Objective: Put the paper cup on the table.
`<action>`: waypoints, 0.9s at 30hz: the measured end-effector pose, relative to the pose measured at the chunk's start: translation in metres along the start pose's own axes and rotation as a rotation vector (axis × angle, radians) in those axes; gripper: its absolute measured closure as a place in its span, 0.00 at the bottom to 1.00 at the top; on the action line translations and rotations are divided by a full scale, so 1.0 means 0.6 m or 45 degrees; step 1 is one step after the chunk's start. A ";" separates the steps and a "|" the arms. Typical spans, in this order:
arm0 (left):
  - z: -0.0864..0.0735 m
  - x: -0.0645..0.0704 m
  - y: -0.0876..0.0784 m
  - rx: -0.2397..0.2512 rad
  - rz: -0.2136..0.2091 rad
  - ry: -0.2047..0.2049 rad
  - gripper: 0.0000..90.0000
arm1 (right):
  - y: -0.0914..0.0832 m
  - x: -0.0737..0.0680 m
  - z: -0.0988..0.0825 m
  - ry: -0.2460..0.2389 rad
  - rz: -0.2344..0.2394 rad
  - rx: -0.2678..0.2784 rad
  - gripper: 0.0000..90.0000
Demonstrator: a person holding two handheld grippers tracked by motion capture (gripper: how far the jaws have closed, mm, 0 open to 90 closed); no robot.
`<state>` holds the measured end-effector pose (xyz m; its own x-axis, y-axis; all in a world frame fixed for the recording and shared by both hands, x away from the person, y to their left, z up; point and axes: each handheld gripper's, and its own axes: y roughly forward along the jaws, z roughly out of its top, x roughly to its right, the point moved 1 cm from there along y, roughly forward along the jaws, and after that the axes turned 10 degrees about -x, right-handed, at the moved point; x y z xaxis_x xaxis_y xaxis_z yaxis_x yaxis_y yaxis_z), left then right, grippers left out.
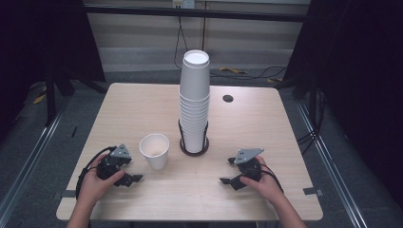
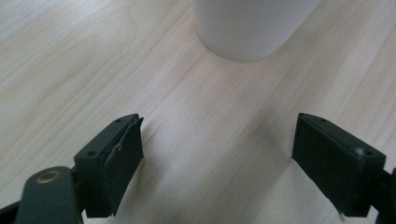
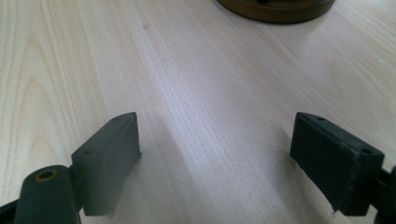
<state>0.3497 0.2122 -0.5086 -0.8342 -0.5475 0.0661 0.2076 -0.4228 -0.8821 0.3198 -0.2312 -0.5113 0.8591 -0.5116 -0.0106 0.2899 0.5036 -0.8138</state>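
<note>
Cup (image 1: 154, 150): single white paper cup, upright on the table (image 1: 133, 109), just left of the stack.
Stack (image 1: 194, 102): tall column of nested cups in a dark holder (image 1: 194, 148).
Left gripper (image 1: 124, 172): beside the cup, jaws spread, nothing between.
Right gripper (image 1: 231, 170): on the table, jaws apart, empty.

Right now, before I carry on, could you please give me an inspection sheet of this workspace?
Surface: light wooden table, one round hole near the far edge.
Job's things: single paper cup upright, left of a tall cup stack in a dark holder.
Clutter: nothing seen.
Grippers: left tongs open beside the single paper cup, not touching; right tongs open, empty.
Cables: black cable loops from each gripper.
Surroundings: loose cables on the floor behind; dark curtains at the sides.
</note>
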 end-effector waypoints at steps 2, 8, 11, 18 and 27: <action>-0.003 -0.002 0.001 0.022 0.011 0.007 0.17 | 0.000 0.000 0.000 -0.003 -0.001 -0.001 0.17; -0.008 -0.003 0.006 0.074 0.031 0.018 0.14 | 0.000 0.000 0.000 -0.001 -0.001 0.000 0.17; -0.015 -0.005 0.009 0.124 0.026 0.011 0.12 | 0.000 0.000 0.000 -0.001 -0.001 0.000 0.17; -0.022 -0.005 0.018 0.180 0.031 0.016 0.01 | 0.000 0.000 0.000 0.000 -0.001 0.000 0.17; -0.021 -0.005 0.018 0.177 0.032 0.013 0.00 | 0.000 -0.001 -0.001 0.004 -0.007 0.000 0.17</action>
<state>0.3478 0.2185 -0.5244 -0.8329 -0.5520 0.0397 0.2963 -0.5053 -0.8105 0.3191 -0.2314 -0.5114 0.8561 -0.5168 -0.0083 0.2944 0.5007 -0.8140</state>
